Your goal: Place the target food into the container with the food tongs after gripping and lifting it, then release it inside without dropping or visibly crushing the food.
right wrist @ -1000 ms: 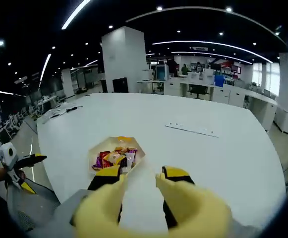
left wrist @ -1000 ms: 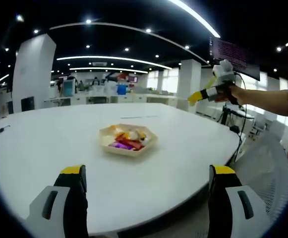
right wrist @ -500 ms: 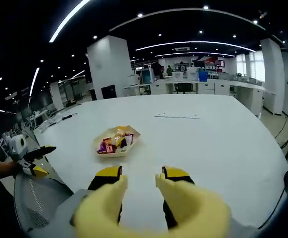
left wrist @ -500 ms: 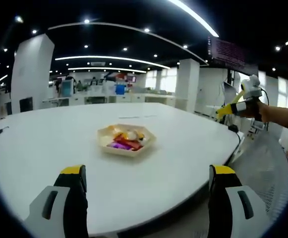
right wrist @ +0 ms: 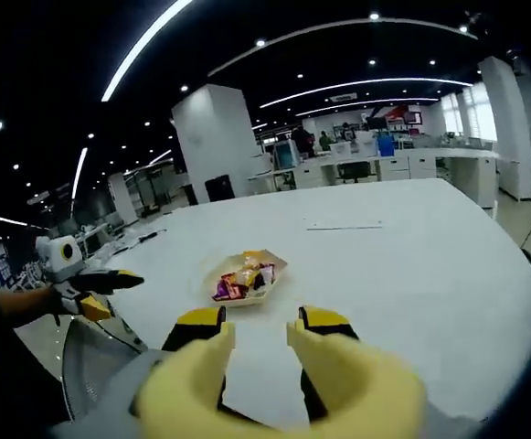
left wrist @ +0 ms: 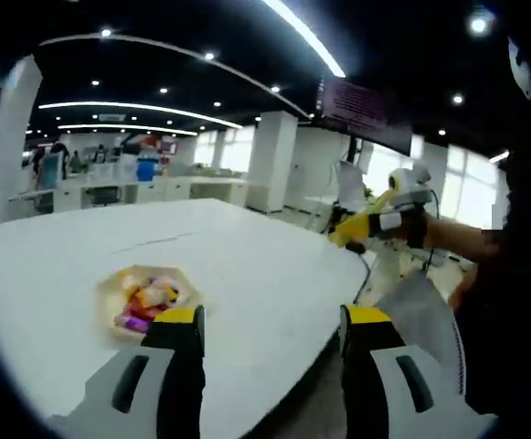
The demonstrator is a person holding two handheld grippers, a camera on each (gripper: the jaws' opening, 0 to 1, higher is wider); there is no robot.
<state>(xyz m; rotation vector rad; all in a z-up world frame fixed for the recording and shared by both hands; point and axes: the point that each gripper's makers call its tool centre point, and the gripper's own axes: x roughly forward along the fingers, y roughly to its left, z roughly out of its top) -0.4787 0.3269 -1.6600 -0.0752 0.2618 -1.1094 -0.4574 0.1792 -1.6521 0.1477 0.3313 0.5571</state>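
- Starting out, by the look of it, in the left gripper view: left gripper point(left wrist: 270, 334) spread wide and empty above the near edge of the white table point(left wrist: 247, 265), nothing between its black, yellow-tipped jaws.
- Lying at about 9 o'clock from those jaws, well apart from them: a shallow, pale, many-sided tray point(left wrist: 149, 296) heaped with wrapped snacks point(left wrist: 144, 300), glossy crinkled packets in purple, orange and yellow.
- Showing at 2 o'clock off the table edge: right gripper point(left wrist: 349, 233), gripped by a hand point(left wrist: 418, 226), too small here to read its jaws.
- Turning to the right gripper view: right gripper point(right wrist: 256, 318) with a narrow gap between rounded yellow pads, holding nothing.
- Sitting at 12 o'clock just past those tips: the same tray point(right wrist: 245, 275), flat on the smooth matte tabletop.
- Hovering at 9 o'clock beyond the table rim: left gripper point(right wrist: 110, 285).
- Seeing no tongs and no separate container; likely next: finding the tongs before any approach to the food, then a light squeeze suited to soft crushable wrappers.
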